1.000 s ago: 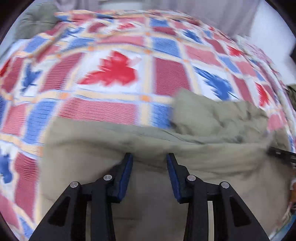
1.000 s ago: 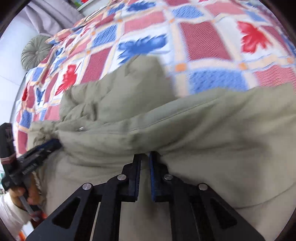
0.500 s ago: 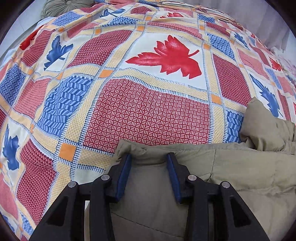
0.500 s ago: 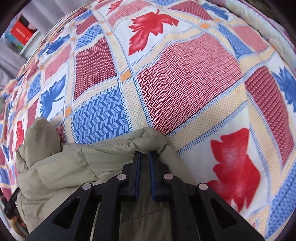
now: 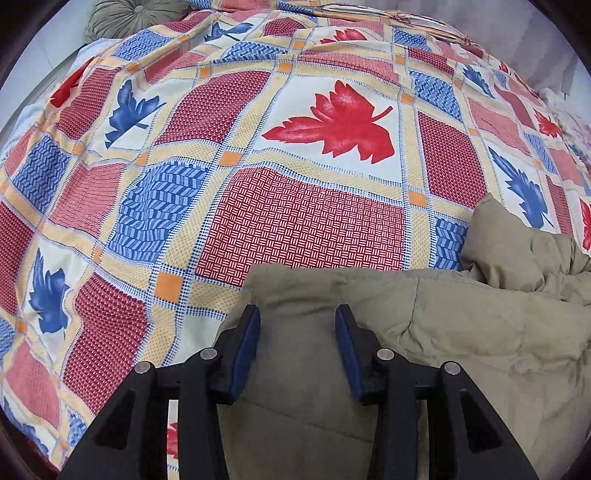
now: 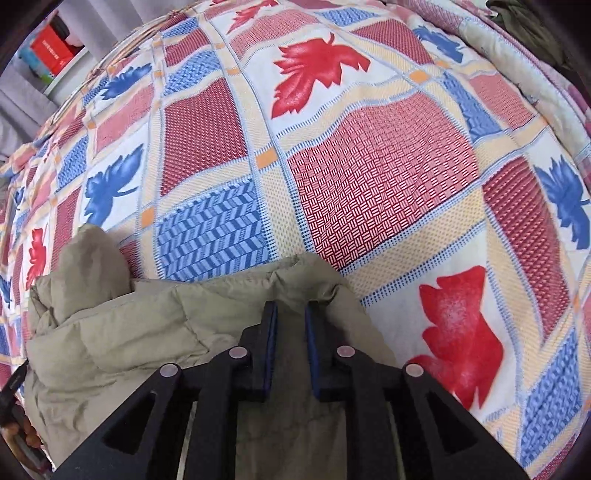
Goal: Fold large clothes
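An olive padded jacket (image 5: 461, 332) lies folded on the bed, its far edge toward the quilt. My left gripper (image 5: 297, 314) is open, its blue pads (image 5: 249, 343) straddling the jacket's left corner without pinching it. In the right wrist view the same jacket (image 6: 147, 325) fills the lower left. My right gripper (image 6: 290, 308) stands over the jacket's right corner with its jaws a narrow gap apart, and jacket fabric sits between the pads (image 6: 271, 343).
A patchwork quilt (image 5: 306, 221) with red and blue leaf prints covers the bed and shows in the right wrist view (image 6: 388, 184) too. A round olive cushion (image 5: 133, 14) lies at the far left. A shelf with a red box (image 6: 51, 51) stands beyond the bed.
Both grippers carried the jacket edge away from me and set it down on the quilt. The right jaws have parted slightly from fully shut. The left jaws stayed apart.
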The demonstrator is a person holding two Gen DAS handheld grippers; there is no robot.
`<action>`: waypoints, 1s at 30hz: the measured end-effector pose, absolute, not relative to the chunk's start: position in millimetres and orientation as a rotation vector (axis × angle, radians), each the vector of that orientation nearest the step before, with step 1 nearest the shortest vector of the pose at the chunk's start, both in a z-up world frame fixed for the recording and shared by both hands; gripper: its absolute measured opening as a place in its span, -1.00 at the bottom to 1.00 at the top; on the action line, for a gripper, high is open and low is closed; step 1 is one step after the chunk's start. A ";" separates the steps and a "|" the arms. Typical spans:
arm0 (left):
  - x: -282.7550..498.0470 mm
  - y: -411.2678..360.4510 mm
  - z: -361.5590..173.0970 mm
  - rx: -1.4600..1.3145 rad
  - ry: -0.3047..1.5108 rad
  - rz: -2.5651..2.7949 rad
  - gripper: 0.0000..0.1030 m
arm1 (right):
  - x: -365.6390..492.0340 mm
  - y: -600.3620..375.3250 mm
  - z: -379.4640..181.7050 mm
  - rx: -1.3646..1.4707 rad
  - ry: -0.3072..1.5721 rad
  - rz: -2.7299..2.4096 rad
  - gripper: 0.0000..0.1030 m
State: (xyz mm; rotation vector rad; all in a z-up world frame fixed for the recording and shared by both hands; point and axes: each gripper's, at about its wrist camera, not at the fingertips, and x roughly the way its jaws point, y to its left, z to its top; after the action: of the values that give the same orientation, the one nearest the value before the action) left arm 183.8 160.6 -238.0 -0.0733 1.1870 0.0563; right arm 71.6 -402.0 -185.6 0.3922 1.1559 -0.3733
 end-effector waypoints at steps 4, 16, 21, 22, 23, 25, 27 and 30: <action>168.9 163.6 -224.6 -0.069 1.192 0.040 -0.14 | 58.3 -391.6 -166.5 0.386 1.131 -0.365 -0.48; 113.8 168.1 -205.6 -0.068 1.243 -0.012 -0.13 | 9.0 -335.5 -146.0 0.398 1.149 -0.313 -0.28; 90.0 170.3 -206.6 -0.056 1.285 -0.024 0.47 | -12.2 -306.1 -145.8 0.402 1.179 -0.278 -0.28; 85.4 171.4 -205.9 -0.056 1.283 -0.018 0.97 | -15.8 -299.0 -145.8 0.398 1.186 -0.267 -0.26; 80.0 172.8 -203.9 -0.057 1.269 -0.009 1.00 | -18.6 -292.5 -146.0 0.396 1.193 -0.256 -0.24; 71.2 175.2 -201.3 -0.046 1.265 -0.014 1.00 | -23.3 -278.9 -147.3 0.389 1.209 -0.233 -0.14; 65.5 177.9 -202.4 -0.048 1.281 -0.018 1.00 | -26.5 -268.0 -148.5 0.384 1.221 -0.217 -0.14; 56.5 183.8 -202.2 -0.037 1.264 -0.016 1.00 | -28.4 -252.0 -151.7 0.389 1.240 -0.191 -0.14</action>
State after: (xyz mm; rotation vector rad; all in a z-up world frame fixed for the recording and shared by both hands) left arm 56.5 183.8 -202.2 -0.0373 1.2642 -0.0162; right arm -28.4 -252.0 -151.7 0.3890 1.2401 -0.1909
